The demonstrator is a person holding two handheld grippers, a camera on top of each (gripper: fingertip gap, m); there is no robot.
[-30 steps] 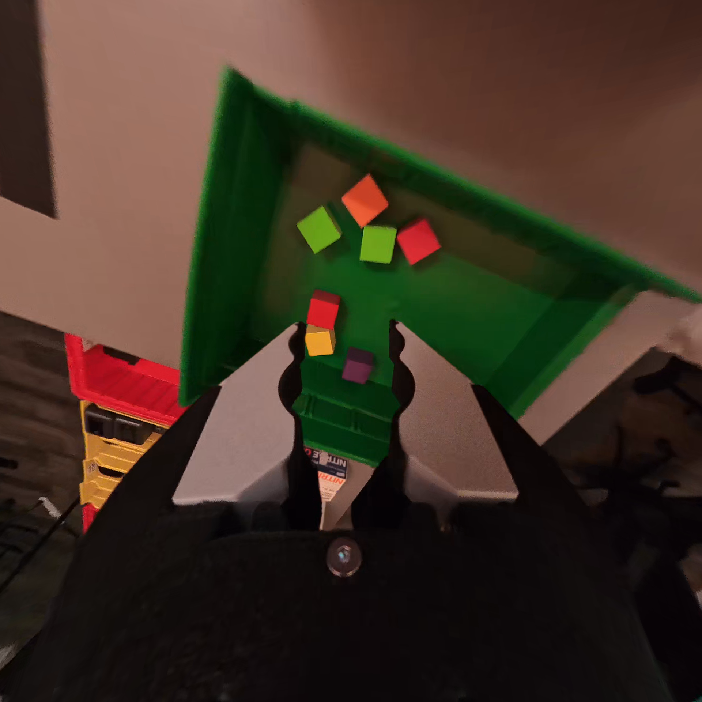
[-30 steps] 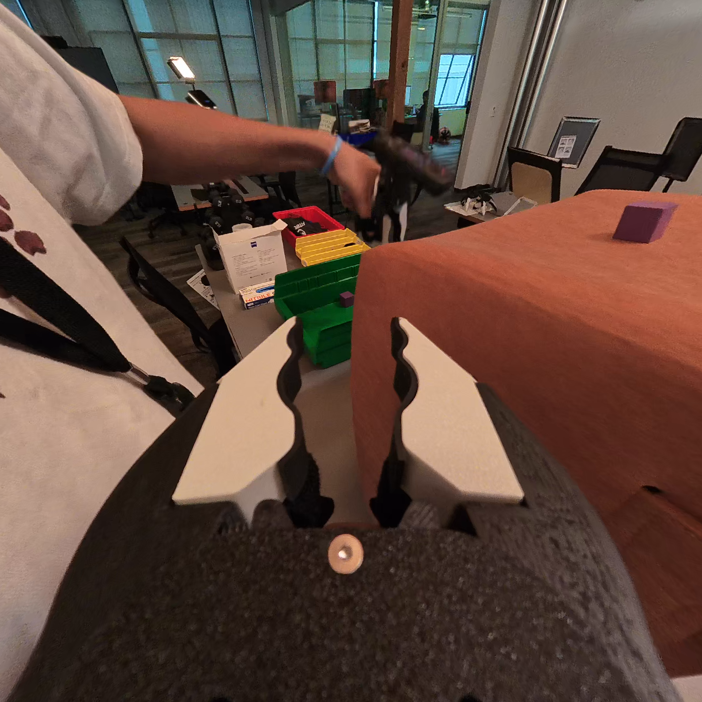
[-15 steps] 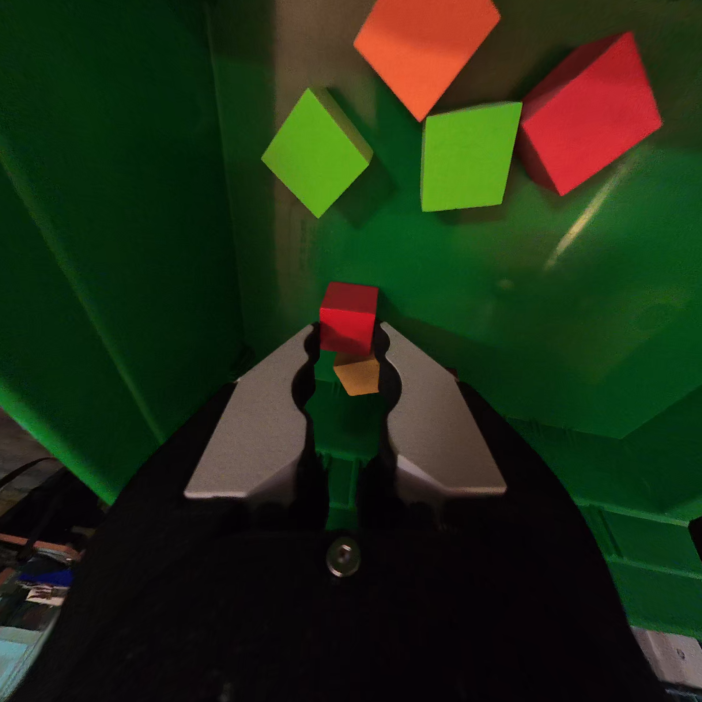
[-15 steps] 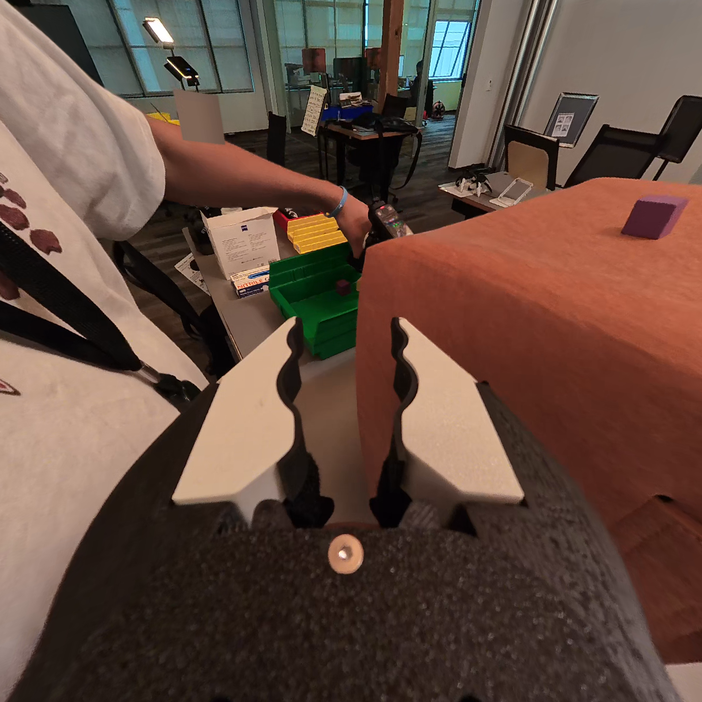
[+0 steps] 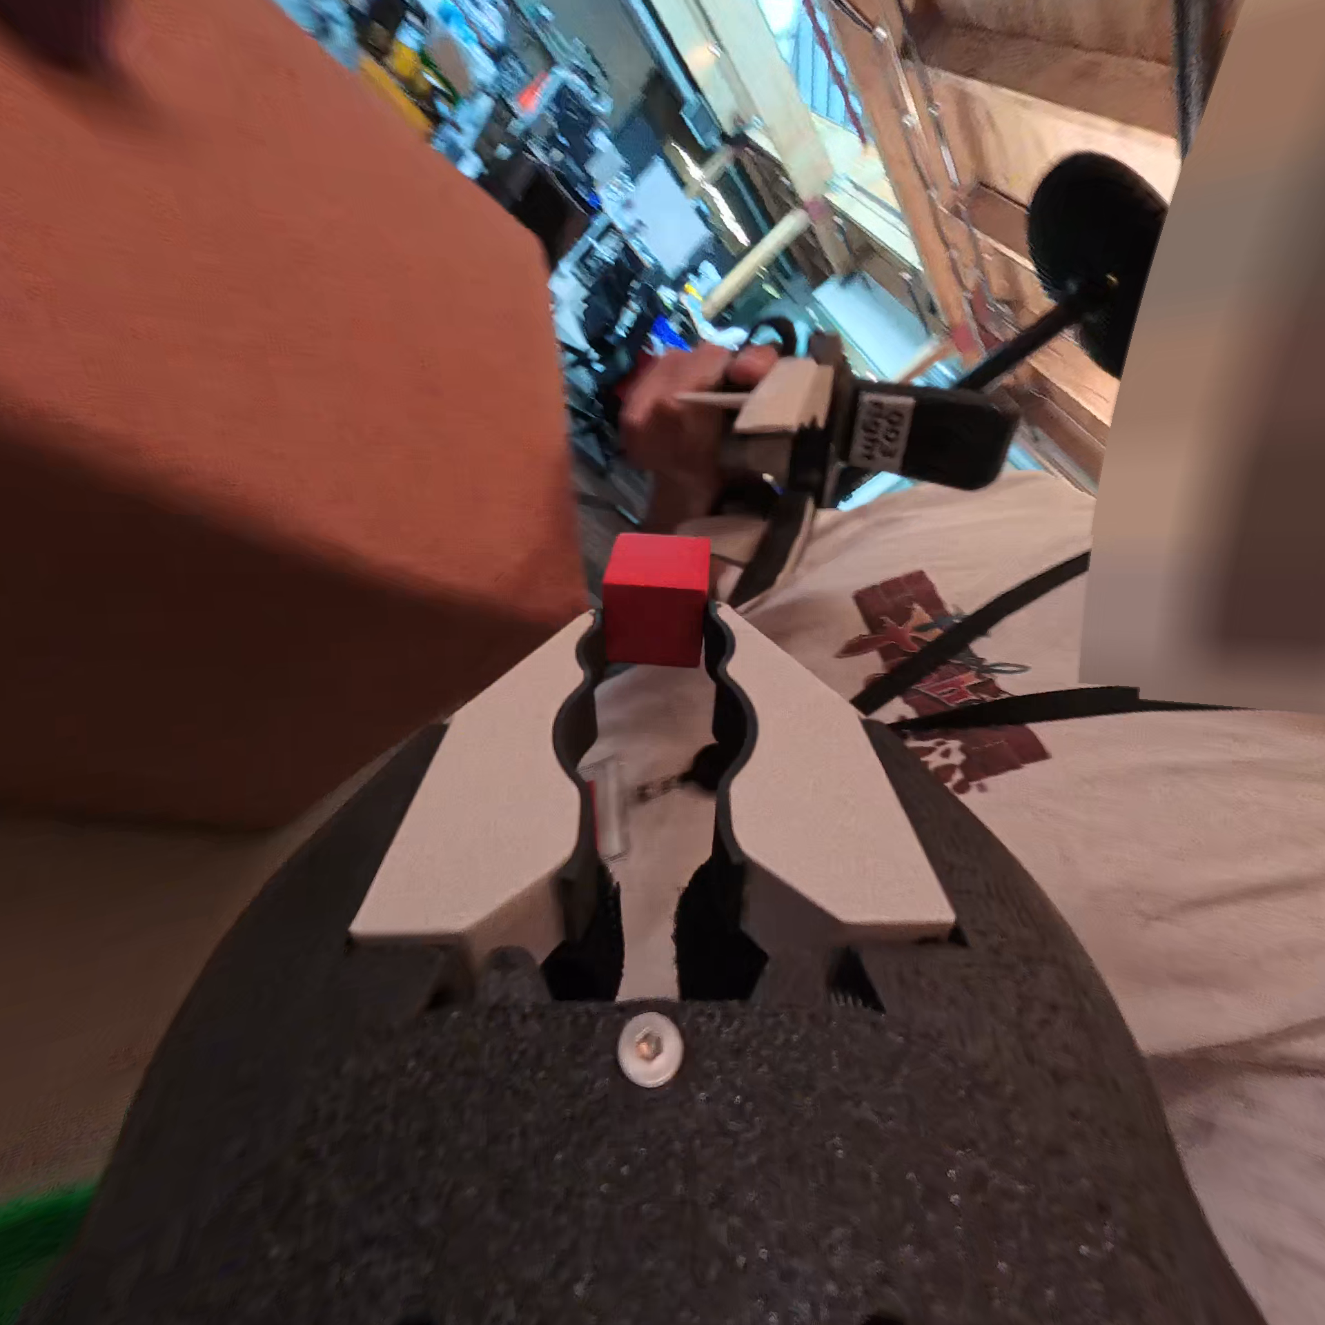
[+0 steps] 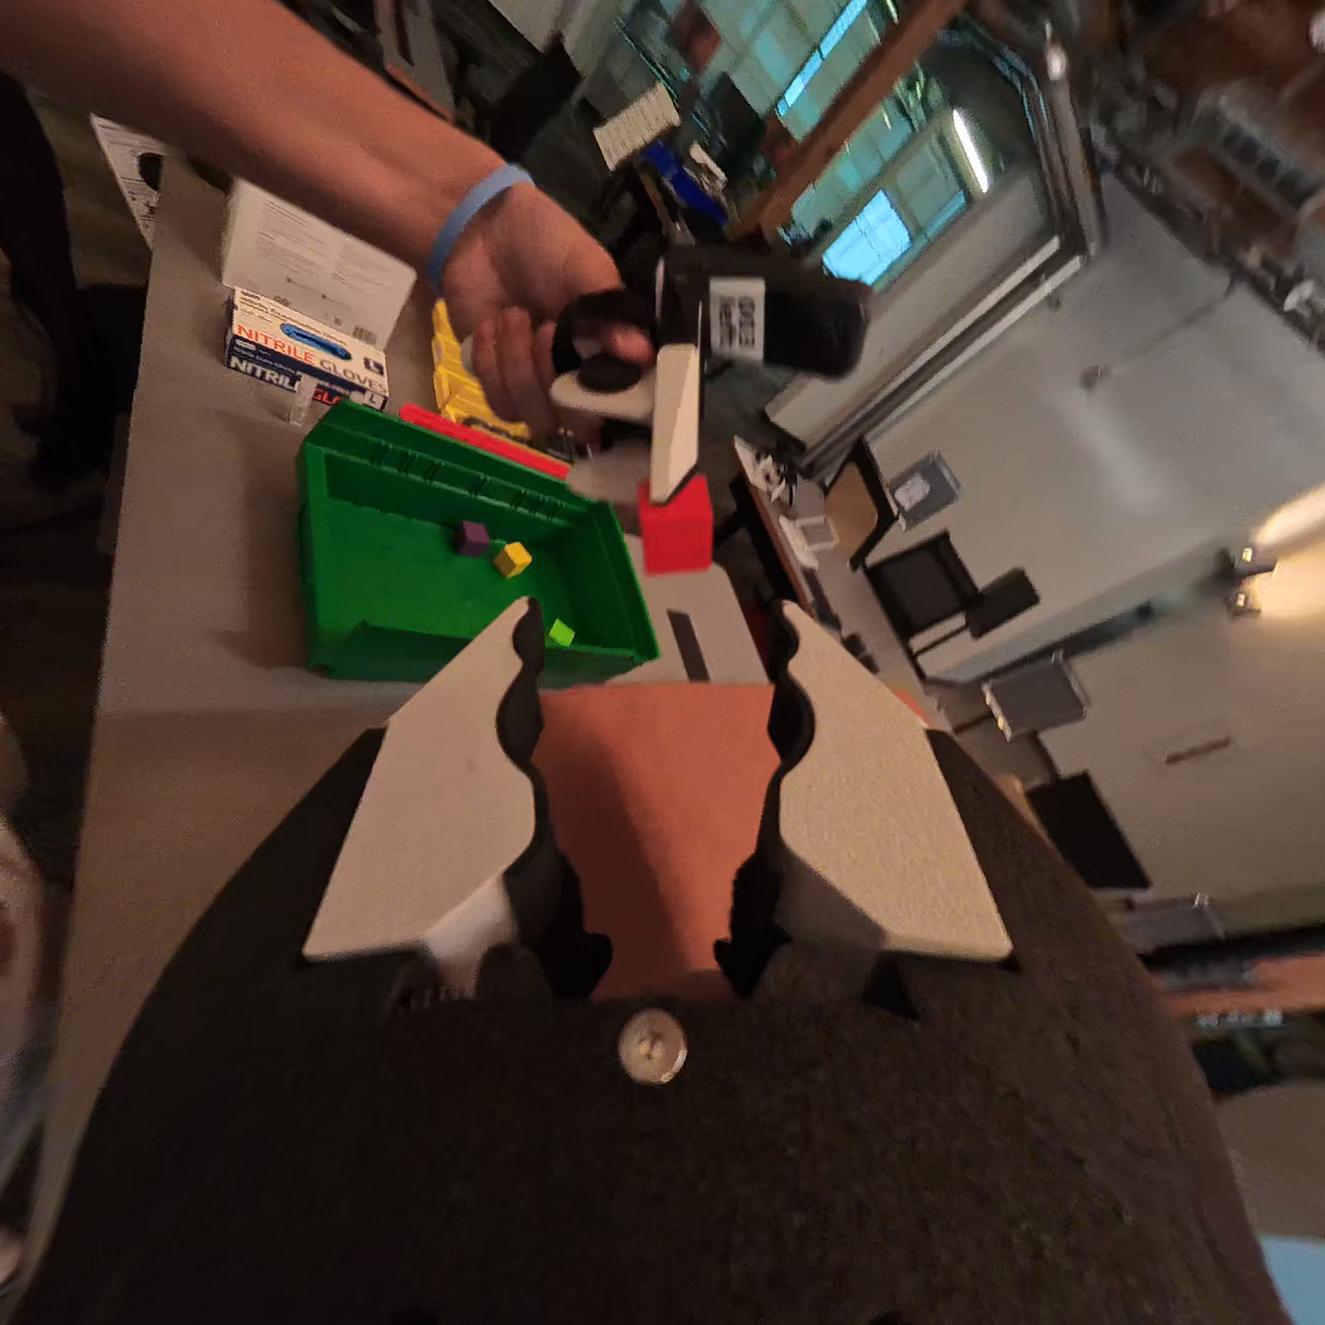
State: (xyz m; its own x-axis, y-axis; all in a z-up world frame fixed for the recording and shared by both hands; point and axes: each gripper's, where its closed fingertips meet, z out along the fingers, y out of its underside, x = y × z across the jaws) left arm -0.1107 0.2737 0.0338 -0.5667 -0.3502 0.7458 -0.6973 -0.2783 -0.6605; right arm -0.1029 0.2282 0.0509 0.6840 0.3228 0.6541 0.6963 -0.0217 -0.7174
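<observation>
Red is the colour nearest the lens: a small red cube (image 5: 656,611) sits pinched between the tips of the left gripper (image 5: 654,622), the jaws closed just to the cube's width, with nothing else between them. The cube hangs in the air, clear of any surface (the view is tilted and partly blurred). Just to its left rises the corner of an orange-brown cloth-covered block (image 5: 272,401). Behind it lies a white printed shirt (image 5: 1004,753) crossed by black straps, and farther off a hand (image 5: 681,430) holds the other gripper by its handle.

From the right wrist view, the right gripper (image 6: 654,631) stands with its jaws wide apart and empty, hovering over the top of the same orange-brown block (image 6: 645,789). Beyond its tips a green bin (image 6: 337,545) rests on a grey table (image 6: 186,573); inside lie a purple cube (image 6: 471,537), a yellow cube (image 6: 513,558) and a lime cube (image 6: 561,632), well apart from one another. Above the bin's right end the red cube (image 6: 675,534) shows again, in the left gripper's (image 6: 670,495) tips, with a wristbanded hand (image 6: 516,301) on the handle. Behind the bin sit yellow and red bins (image 6: 459,391), a glove box (image 6: 308,351) and a white carton (image 6: 315,251).
</observation>
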